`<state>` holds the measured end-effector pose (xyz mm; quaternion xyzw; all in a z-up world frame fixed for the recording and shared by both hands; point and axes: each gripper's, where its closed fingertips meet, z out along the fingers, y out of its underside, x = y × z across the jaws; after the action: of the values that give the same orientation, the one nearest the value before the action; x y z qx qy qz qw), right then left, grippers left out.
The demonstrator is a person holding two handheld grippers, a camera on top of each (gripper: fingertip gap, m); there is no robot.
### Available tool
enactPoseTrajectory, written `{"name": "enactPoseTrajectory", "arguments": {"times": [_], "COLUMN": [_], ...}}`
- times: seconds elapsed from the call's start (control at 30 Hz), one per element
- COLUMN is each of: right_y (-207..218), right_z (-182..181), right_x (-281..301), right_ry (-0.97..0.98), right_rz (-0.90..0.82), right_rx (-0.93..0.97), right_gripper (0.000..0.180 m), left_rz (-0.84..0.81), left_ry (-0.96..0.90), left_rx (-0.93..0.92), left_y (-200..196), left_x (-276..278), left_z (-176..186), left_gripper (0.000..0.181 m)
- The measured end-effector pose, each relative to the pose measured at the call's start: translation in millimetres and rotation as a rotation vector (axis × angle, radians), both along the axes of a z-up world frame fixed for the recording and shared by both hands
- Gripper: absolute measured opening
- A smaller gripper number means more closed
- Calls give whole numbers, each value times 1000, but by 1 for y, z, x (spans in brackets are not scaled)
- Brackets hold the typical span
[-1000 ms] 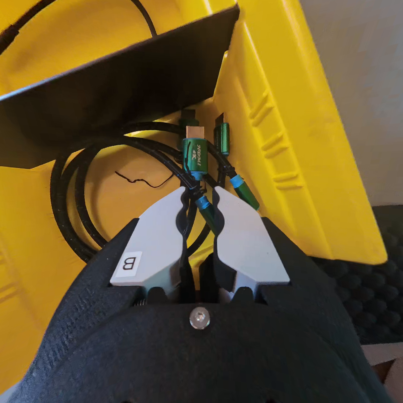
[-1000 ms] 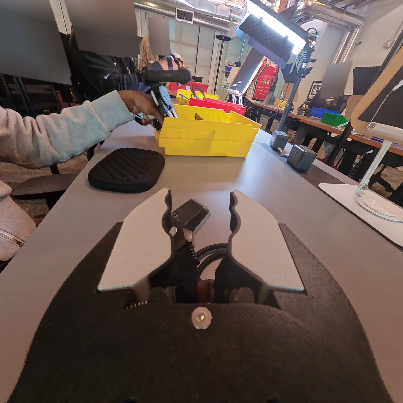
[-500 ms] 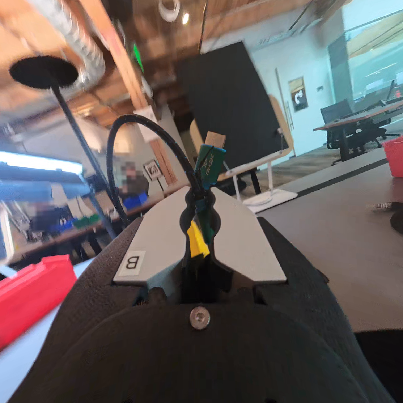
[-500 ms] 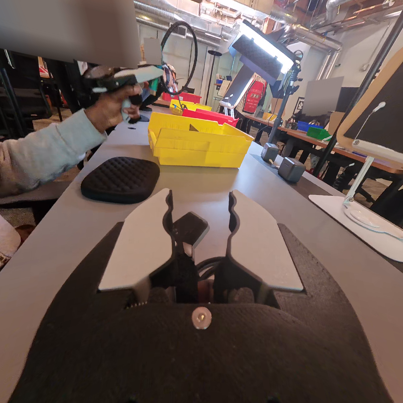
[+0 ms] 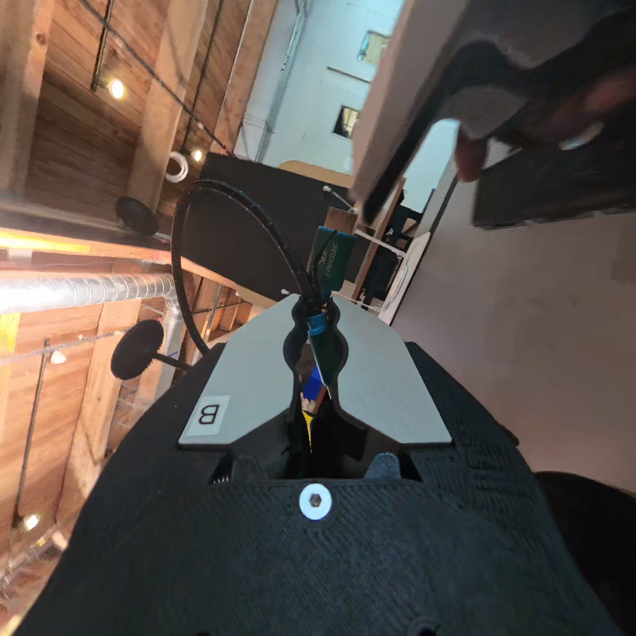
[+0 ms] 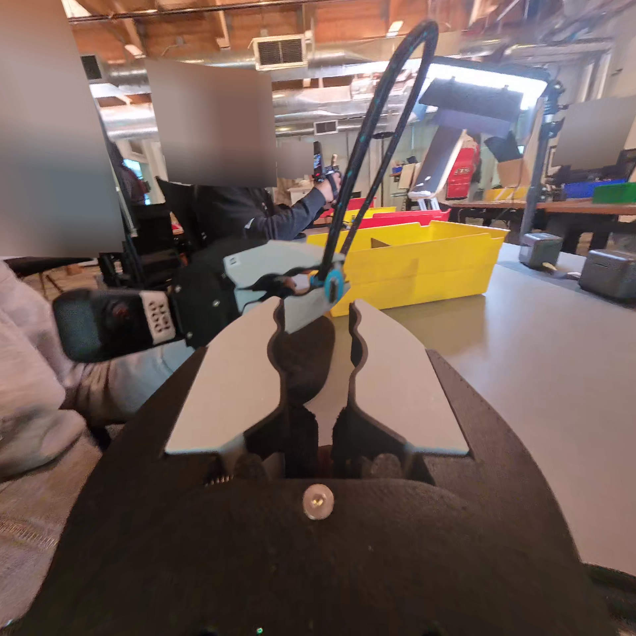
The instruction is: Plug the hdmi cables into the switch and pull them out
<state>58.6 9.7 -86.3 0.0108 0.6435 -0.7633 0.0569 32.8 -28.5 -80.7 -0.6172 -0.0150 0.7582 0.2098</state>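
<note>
My left gripper (image 5: 315, 303) is shut on the blue-collared neck of a green HDMI plug (image 5: 331, 263), which sticks out past the fingertips. Its black braided cable (image 5: 213, 196) loops up and back. In the right wrist view the left gripper (image 6: 309, 280) holds the plug (image 6: 332, 287) end-on just beyond my right gripper (image 6: 315, 306), which is open with nothing between its fingers. The cable (image 6: 389, 103) arcs high and drops into the yellow bin (image 6: 413, 275). A blurred dark flat box (image 5: 550, 186) shows by the right gripper; I cannot tell whether it is the switch.
The grey table (image 6: 516, 361) runs to the right. A black pad (image 6: 303, 358) lies under the grippers. Two grey boxes (image 6: 609, 275) stand at the far right. Red bins (image 6: 406, 216) and a seated person (image 6: 241, 213) are behind. A grey sleeve (image 6: 34, 361) is at the left.
The left gripper shut on the green plug in the yellow bin, lifted it out, rolled sideways and came close to the right gripper. The black piece between the right fingers no longer shows.
</note>
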Motion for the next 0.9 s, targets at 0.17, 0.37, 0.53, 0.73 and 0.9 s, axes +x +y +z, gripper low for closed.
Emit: {"name": "enactPoseTrajectory", "arguments": {"times": [0.17,0.37,0.53,0.73,0.9], "right_y": [-8,-13,-2,14,32], "right_z": [1,-8,6,26,40], "right_x": [-12,-6,-6,-2,-3], "right_ry": [-29,73,64,152,179], "right_rz": [-54,-77,-36,-14,2], "right_rx": [-1,67,40,27,-30], "right_gripper": [30,11,13,12,11], "left_rz": [-8,-20,68,53,16], "left_ry": [21,13,90,150,50], "left_rx": [-114,-114,-30,115,435], "left_y": [10,9,-13,-43,-95], "left_x": [2,3,2,9,8], "left_z": [-9,-11,8,31,41], "left_gripper": [11,12,11,12,11]}}
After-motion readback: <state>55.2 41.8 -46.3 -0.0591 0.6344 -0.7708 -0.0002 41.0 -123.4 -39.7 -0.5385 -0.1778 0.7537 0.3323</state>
